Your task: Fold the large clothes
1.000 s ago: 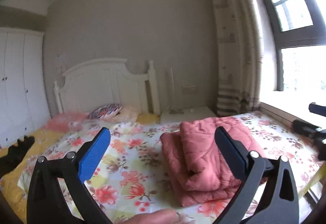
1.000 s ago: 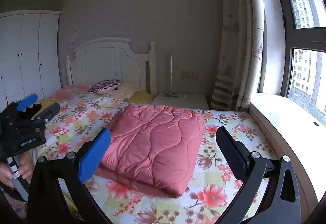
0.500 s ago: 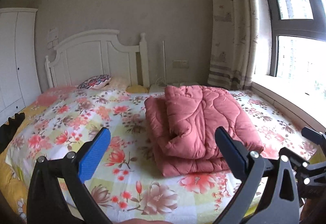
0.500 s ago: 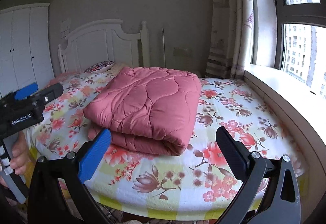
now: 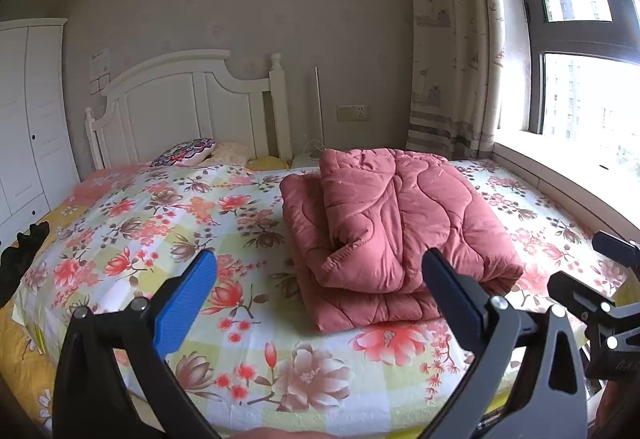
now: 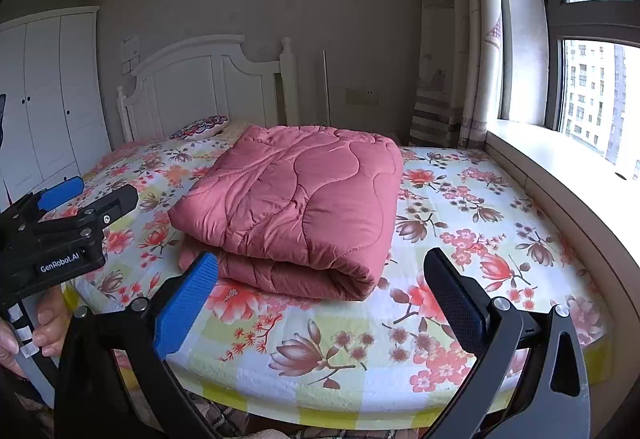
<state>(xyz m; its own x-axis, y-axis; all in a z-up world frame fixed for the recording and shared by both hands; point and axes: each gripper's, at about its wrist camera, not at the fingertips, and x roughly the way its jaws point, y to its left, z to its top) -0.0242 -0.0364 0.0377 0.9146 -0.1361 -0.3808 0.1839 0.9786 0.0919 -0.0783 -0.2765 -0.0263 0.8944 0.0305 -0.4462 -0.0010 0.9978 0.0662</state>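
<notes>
A pink quilted comforter [image 5: 392, 223] lies folded into a thick stack on the floral bed sheet [image 5: 160, 223]; the right wrist view shows the comforter [image 6: 296, 207] with its rounded fold toward me. My left gripper [image 5: 320, 291] hovers open in front of the bed's foot, short of the stack, nothing between its fingers. My right gripper [image 6: 320, 291] is likewise open and empty, held back from the bed's near edge. The left gripper [image 6: 60, 227] also appears at the left of the right wrist view, held by a hand [image 6: 44, 323].
A white headboard [image 5: 188, 107] and pillows [image 5: 188, 153] stand at the far end. White wardrobe doors [image 6: 44, 99] line the left wall. A curtain [image 5: 448, 39], window [image 6: 592, 87] and wide sill [image 6: 560, 175] run along the right. A dark item [image 5: 20, 259] lies at the bed's left edge.
Both grippers have drawn back and lowered from over the bed to its foot, so the folded comforter now lies farther ahead. Both stayed open and empty.
</notes>
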